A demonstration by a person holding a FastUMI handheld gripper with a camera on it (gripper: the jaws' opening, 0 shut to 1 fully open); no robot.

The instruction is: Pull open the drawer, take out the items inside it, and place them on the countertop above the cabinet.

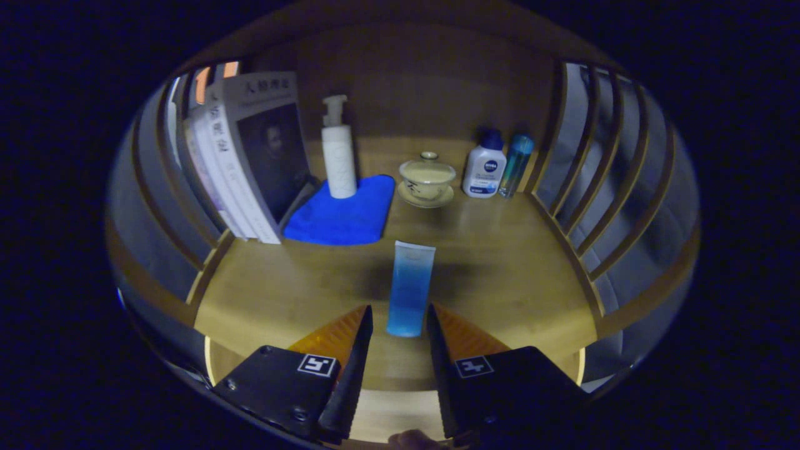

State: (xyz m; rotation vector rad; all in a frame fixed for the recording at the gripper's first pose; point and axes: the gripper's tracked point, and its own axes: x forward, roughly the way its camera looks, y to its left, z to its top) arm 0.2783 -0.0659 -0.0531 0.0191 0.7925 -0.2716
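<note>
Tongs (398, 317) stood open over the wooden surface (500, 275), fingers apart, gripping nothing. A blue tube (409, 289) lay flat on the surface, its near end just between the fingertips with a gap on each side (touching neither, as far as could be seen), the rest running straight ahead of them. Beyond it, ahead and left, a blue cloth (340, 219) with a white pump bottle (338, 153) standing upright on its far part; further left, books (250, 156) leaning upright against the slatted side rail (187, 206). Straight ahead beyond the tube, a lidded teacup on a saucer (427, 180). Ahead and right, a white bottle with a dark cap (484, 165) just beside a slim teal bottle (516, 164), both upright near the back panel.
</note>
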